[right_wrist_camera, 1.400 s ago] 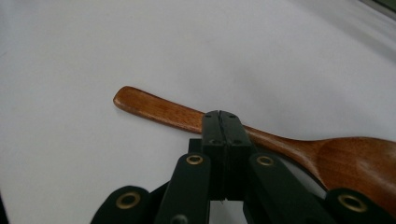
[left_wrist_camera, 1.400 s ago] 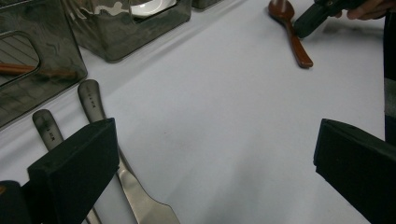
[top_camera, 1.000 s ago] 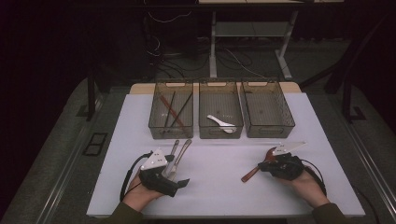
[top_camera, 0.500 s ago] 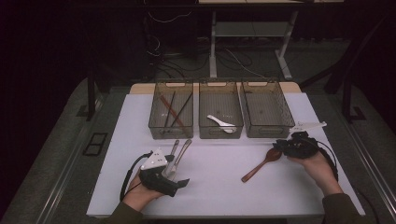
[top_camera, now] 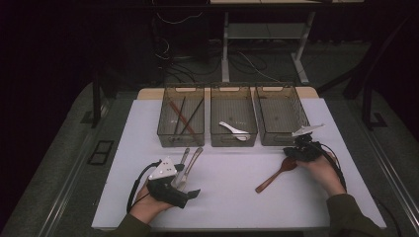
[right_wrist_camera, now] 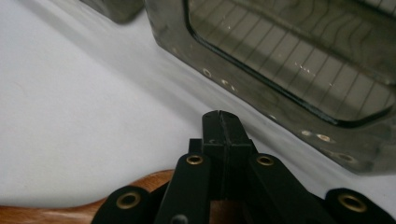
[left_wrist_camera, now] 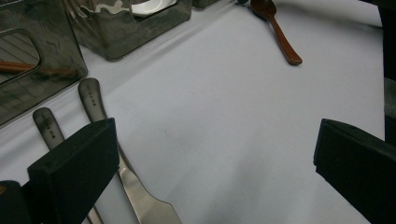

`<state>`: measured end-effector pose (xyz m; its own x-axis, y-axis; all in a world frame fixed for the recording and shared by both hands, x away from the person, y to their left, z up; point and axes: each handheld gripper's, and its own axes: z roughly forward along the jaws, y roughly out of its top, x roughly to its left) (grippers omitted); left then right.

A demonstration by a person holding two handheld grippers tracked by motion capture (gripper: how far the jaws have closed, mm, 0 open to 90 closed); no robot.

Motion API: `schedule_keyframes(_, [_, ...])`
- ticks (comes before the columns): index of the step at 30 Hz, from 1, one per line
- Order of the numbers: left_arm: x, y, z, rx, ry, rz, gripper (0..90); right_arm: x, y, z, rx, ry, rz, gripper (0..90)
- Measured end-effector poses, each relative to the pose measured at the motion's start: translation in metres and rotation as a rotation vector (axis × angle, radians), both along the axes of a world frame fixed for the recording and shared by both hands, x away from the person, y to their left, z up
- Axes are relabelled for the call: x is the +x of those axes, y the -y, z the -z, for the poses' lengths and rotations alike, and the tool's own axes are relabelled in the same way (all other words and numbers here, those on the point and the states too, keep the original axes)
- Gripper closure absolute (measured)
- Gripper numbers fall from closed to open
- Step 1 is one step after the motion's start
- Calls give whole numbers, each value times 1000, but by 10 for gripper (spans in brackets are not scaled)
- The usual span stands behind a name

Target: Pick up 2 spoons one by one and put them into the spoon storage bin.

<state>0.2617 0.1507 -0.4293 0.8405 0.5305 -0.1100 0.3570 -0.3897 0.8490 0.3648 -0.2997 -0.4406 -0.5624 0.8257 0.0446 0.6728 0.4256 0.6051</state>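
— While the right gripper [top_camera: 296, 150] sits just in front of the right-hand bin [top_camera: 281, 116], what does it have?
— Its jaws are pressed together. In the right gripper view they meet tip to tip, with the brown wood of the wooden spoon [right_wrist_camera: 88, 205] running under them. From the high view the spoon's bowl end lies right at the gripper, and its handle [top_camera: 269, 180] points back toward the person across the white table [top_camera: 232, 192]. Whether the pads actually pinch the wood I cannot tell.
— And those jaws a moment ago?
— They have just been closing, with the spoon at their tips.
— The left gripper [top_camera: 180, 192]?
— Spread wide, nothing between the jaws. It rests on the table near the front edge, just beside two metal utensils [left_wrist_camera: 93, 105] that lie side by side, handles toward the bins.
— What is in the bins?
— Chopsticks [top_camera: 185, 116] in the left bin [top_camera: 165, 116], a white spoon [top_camera: 233, 130] in the middle bin [top_camera: 233, 140].
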Motion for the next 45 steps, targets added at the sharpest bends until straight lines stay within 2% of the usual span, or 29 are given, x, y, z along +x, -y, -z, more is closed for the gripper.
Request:
schedule_keyframes(7, [0,0,0,-2,2,0,0,-10,10,-1,-41,-22,0,893])
schedule_keyframes(16, [0,0,-1,-3,3,1,0,-42,28,-4,-49,-52,-27,892])
schedule_keyframes(19, [0,0,-1,0,4,1,0,-50,32,-5,-36,-38,-41,890])
schedule_keyframes(24, [0,-1,-1,-2,4,-1,0,-59,40,-14,58,-17,-66,652])
schedule_keyframes(28, [0,-1,-1,2,4,1,0,-65,41,-10,42,-41,-77,509])
schedule_keyframes(32, [0,0,-1,-1,4,0,0,-68,43,-3,28,-80,-96,476])
schedule_keyframes(37, [0,-1,-1,2,3,1,0,-72,44,-3,31,-96,-122,503])
schedule_keyframes(45, [0,0,-1,2,2,1,0,-75,49,-4,49,-113,-164,631])
